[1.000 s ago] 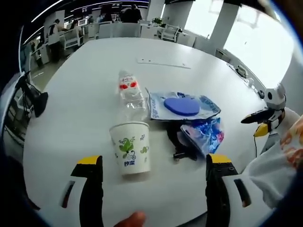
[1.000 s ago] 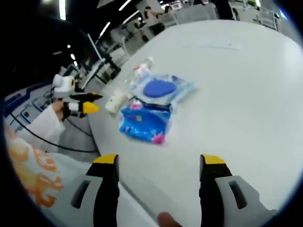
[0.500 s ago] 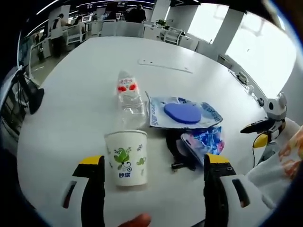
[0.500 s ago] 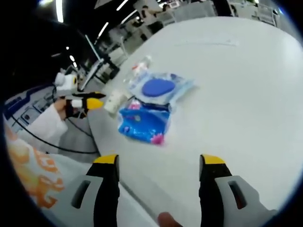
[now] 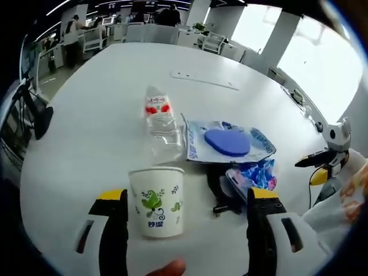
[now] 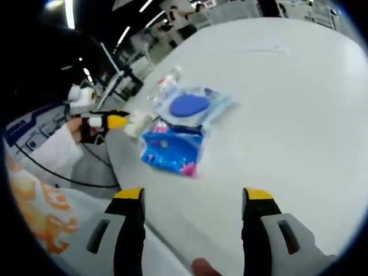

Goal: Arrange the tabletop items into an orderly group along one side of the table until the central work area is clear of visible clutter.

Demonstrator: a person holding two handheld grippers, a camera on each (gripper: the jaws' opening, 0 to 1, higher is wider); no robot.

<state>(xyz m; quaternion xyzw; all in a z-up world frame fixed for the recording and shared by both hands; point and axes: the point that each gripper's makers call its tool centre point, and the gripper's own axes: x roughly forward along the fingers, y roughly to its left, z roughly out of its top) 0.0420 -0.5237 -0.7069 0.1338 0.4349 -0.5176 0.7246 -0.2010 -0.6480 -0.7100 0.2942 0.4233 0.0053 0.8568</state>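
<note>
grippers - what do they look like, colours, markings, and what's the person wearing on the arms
The left gripper and the right gripper look alike: two broad black jaws, each capped with a yellow tip and marked by a dark slot edged in red. The white sleeve covers the arm, beside white clothing with an orange print. A black cable trails below it.

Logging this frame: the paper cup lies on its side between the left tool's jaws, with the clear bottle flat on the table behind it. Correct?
Not quite: in the left gripper view the paper cup stands upright, rim up. The rest holds: it sits between the open jaws of the left tool, and the clear bottle lies flat behind it.
</note>
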